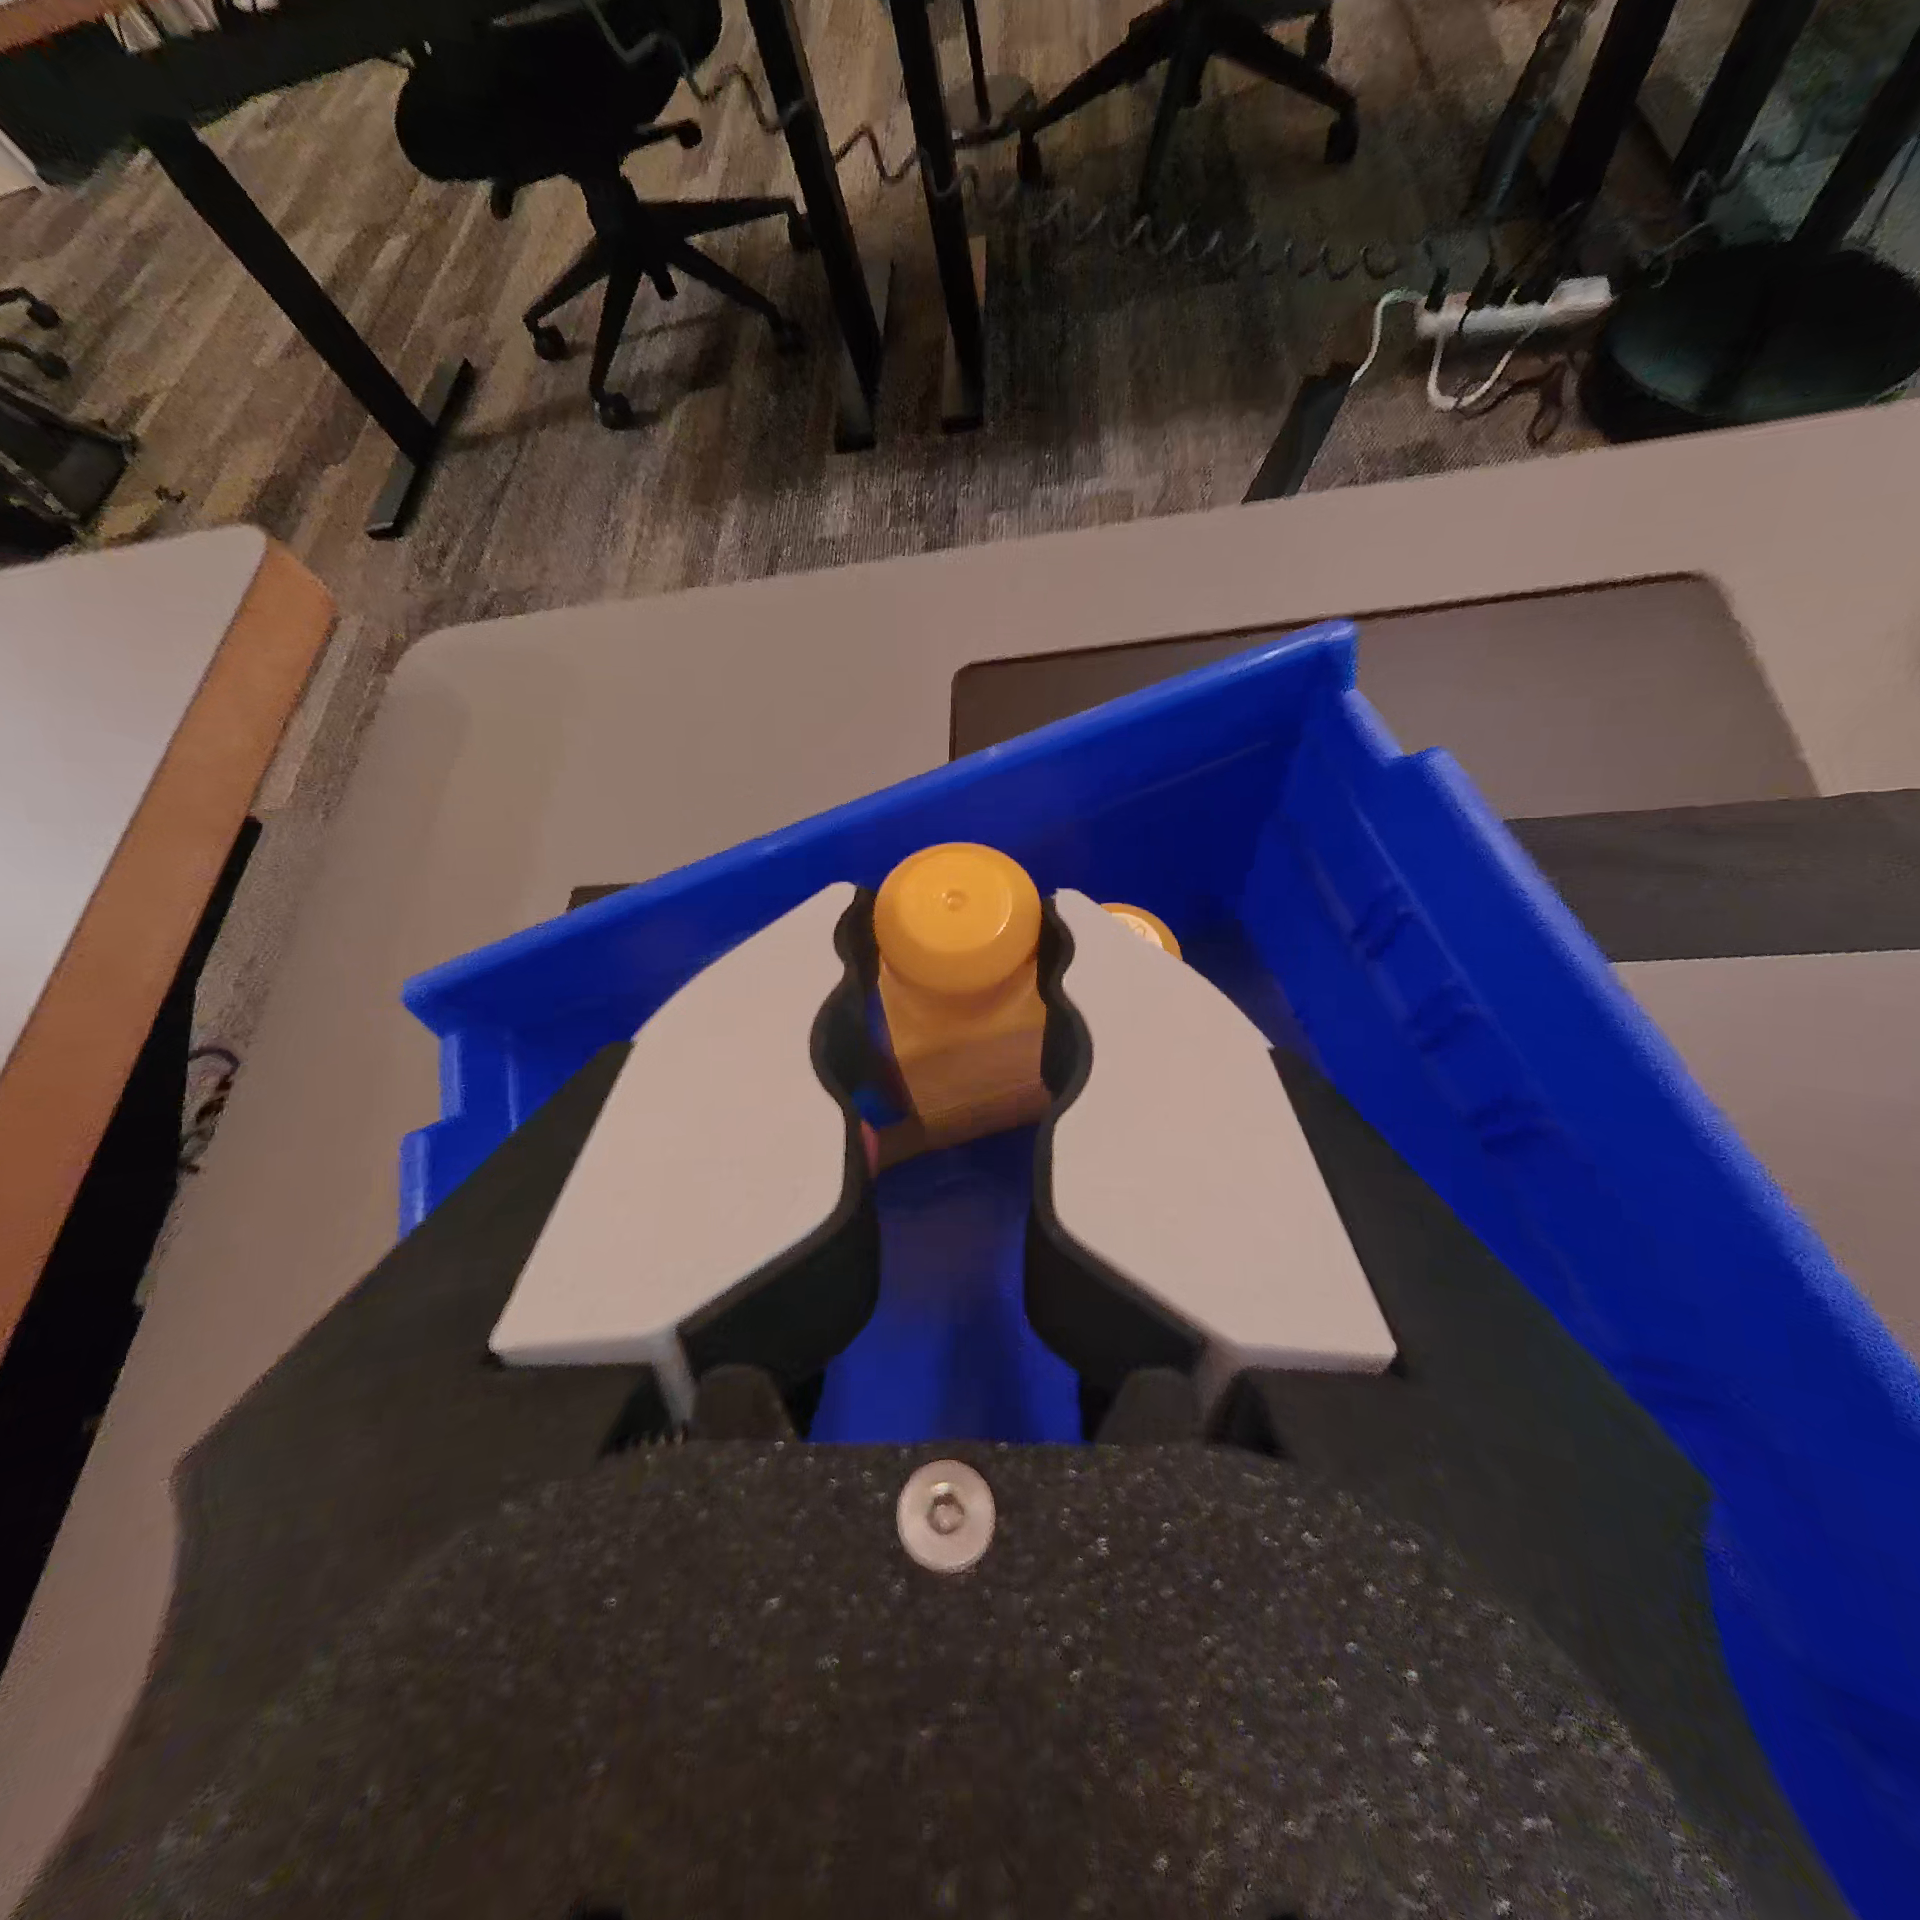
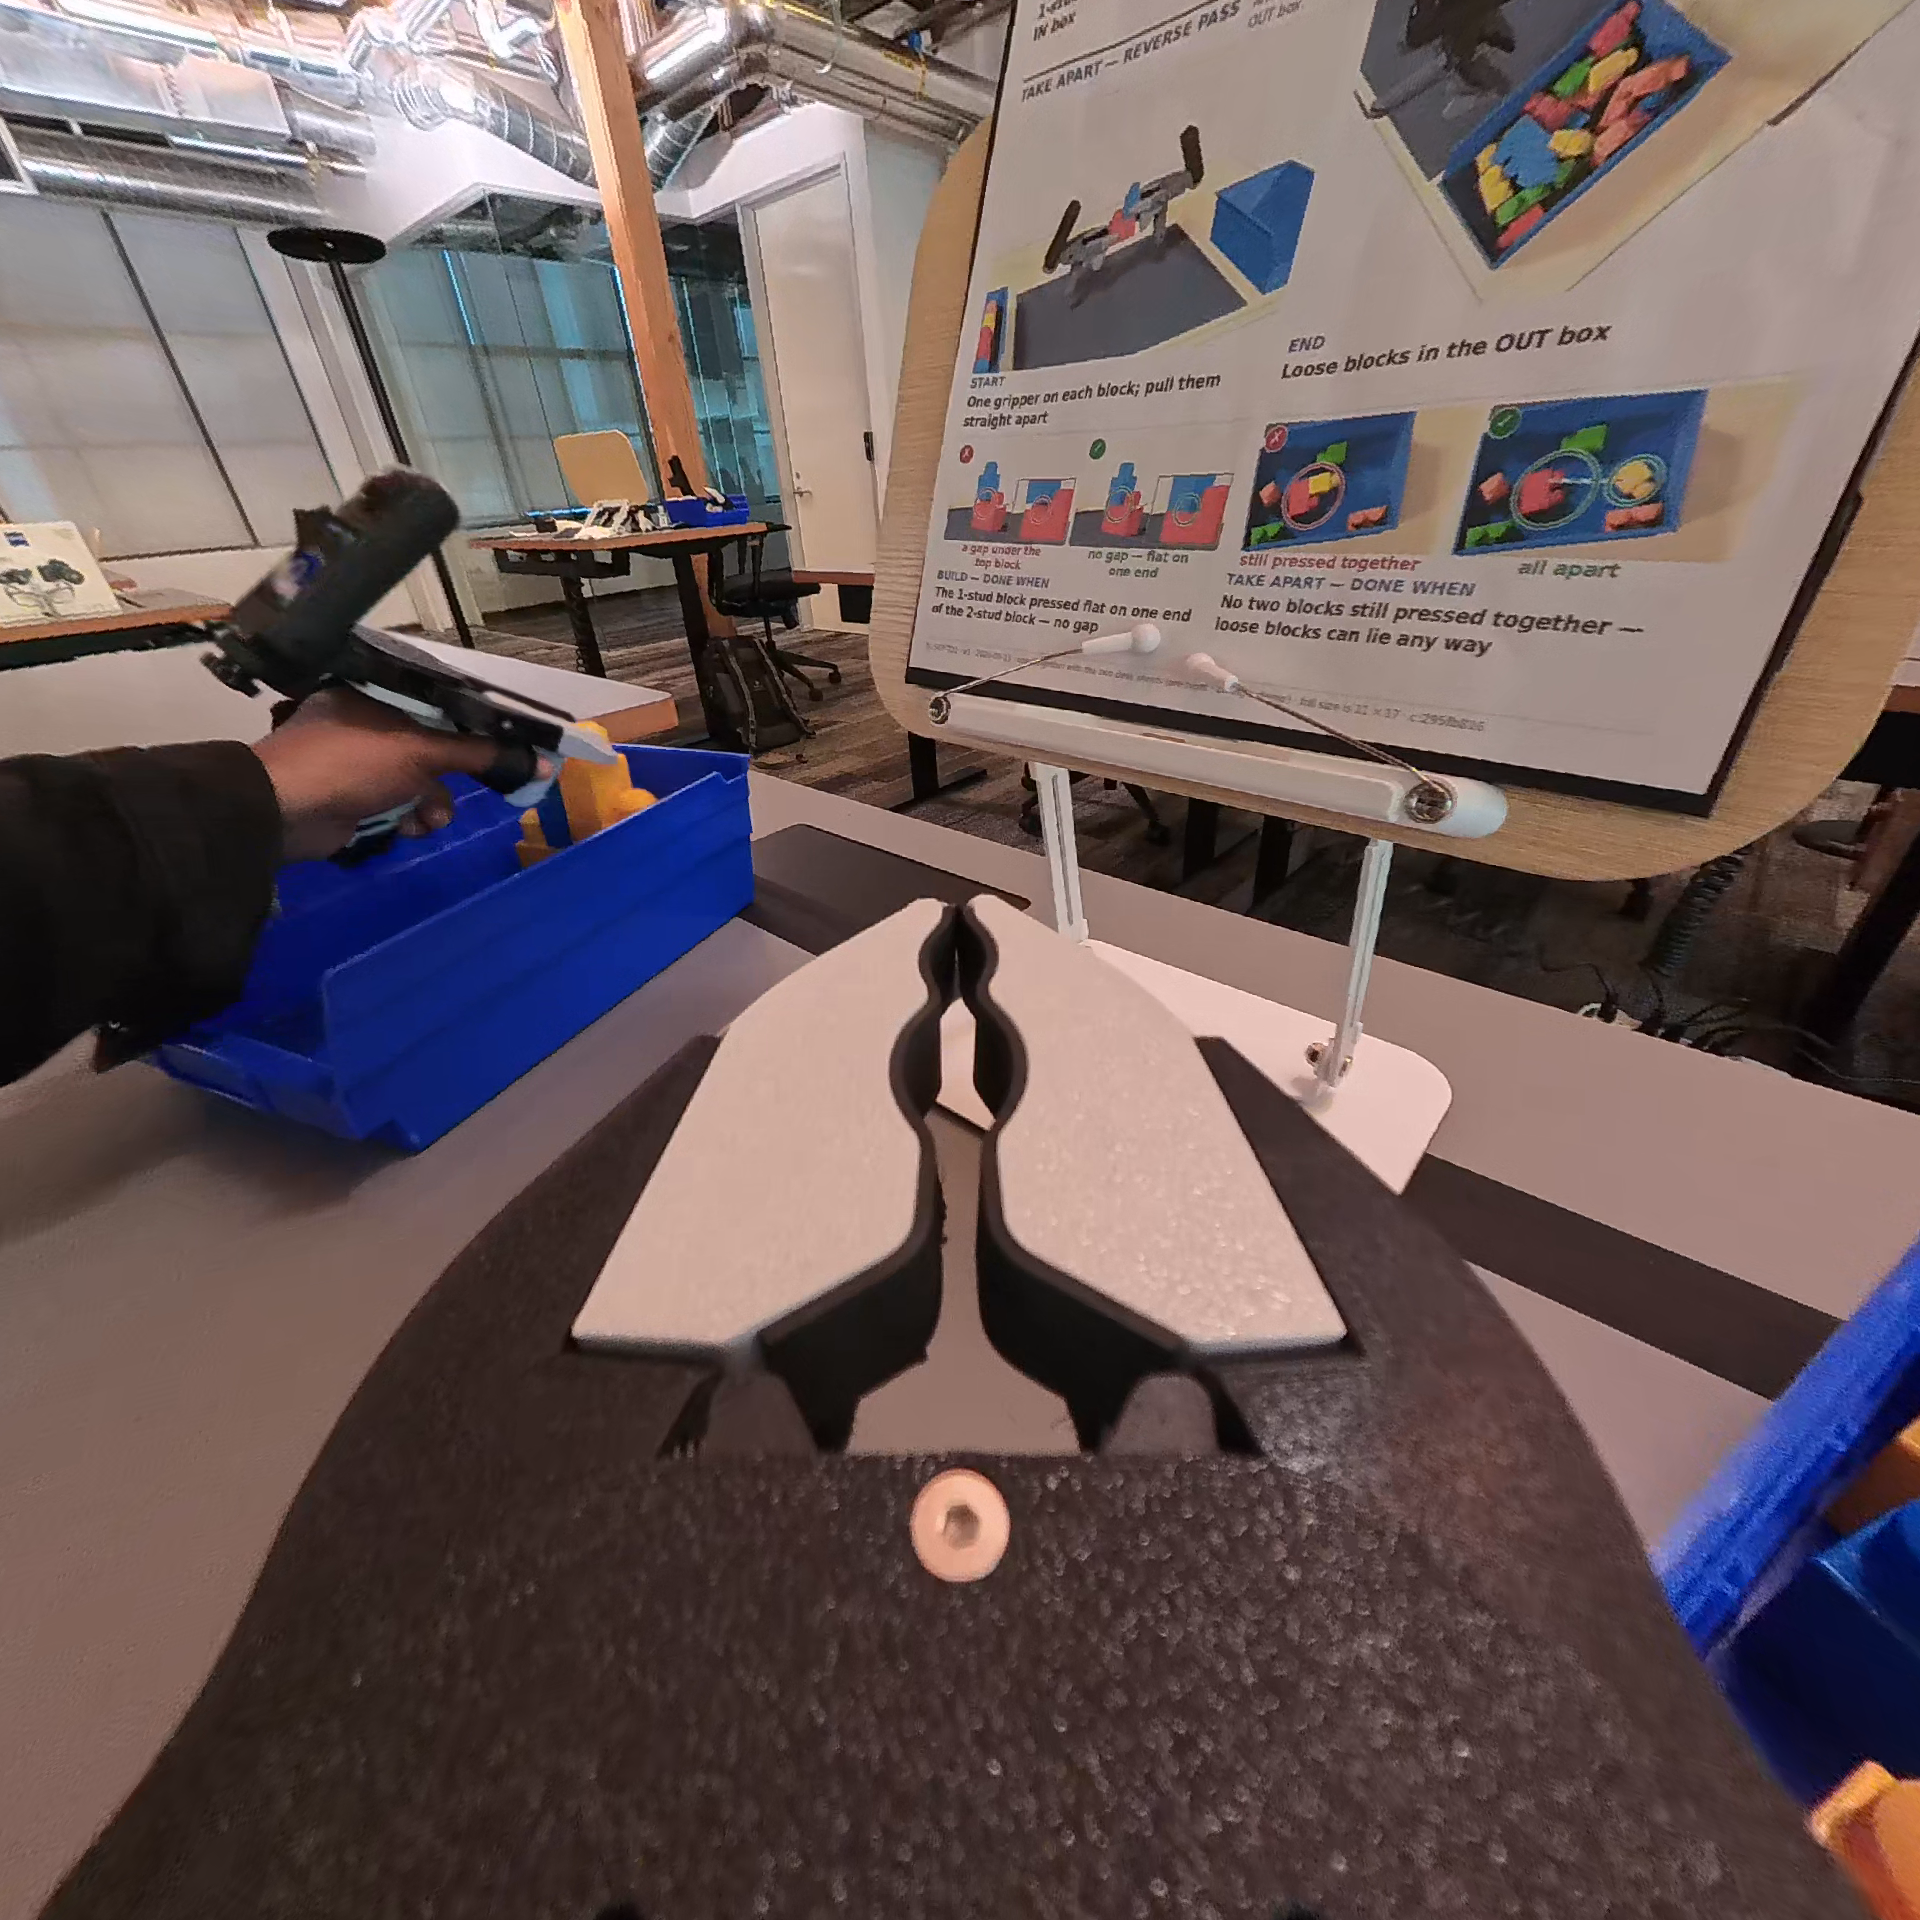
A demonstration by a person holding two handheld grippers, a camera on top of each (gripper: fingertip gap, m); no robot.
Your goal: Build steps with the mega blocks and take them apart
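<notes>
While right gripper (image 2: 958,925) idles, left gripper (image 1: 954,914) seemingly clamps orange block (image 1: 961,997).

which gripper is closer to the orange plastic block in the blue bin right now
Left. The left gripper has its jaws shut on the orange plastic block over the blue plastic bin. The right gripper is off to the side above the grey table, jaws shut and empty.

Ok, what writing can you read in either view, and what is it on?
Instruction poster on the white stand: printed headings and captions, legible, but I don't quote them.
Blue bin wall: raised moulded marks, too blurred to read.
Card far left: too small.
Yellow block in the left gripper: no writing.
</notes>
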